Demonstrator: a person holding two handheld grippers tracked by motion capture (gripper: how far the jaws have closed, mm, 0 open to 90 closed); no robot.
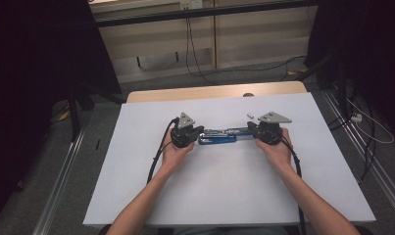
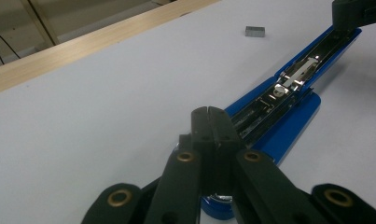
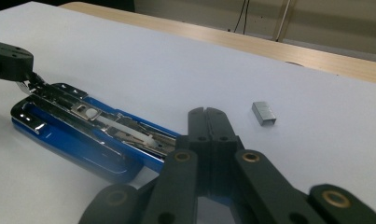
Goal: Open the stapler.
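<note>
— Where is the stapler right now?

— The long blue metal stapler lies flat on the white table sheet, swung open, its shiny staple channel facing up. Taking it as my landmark: my left gripper is at its left end, my right gripper at its right end, and each one reaches that end.

— Are you gripping it?

— Both pairs of jaws are pressed together, tip to tip, with nothing between them. In the left gripper view my closed tips sit over the near end of the stapler; whether they press on it or only hover I cannot tell.

— And the little thing beside it?

— A small grey block of staples lies on the sheet just beyond the stapler's right end, apart from it.

— How will the stapler handle?

— I judge it stiff and fairly heavy for its size, with smooth painted sides that could slip under my pads. The hinged top can swing, so I'd hold the thick blue base by its long edges, near one end, and keep off the sprung pusher in the channel. The staple block looks light and brittle; a hard pinch could break it.
</note>
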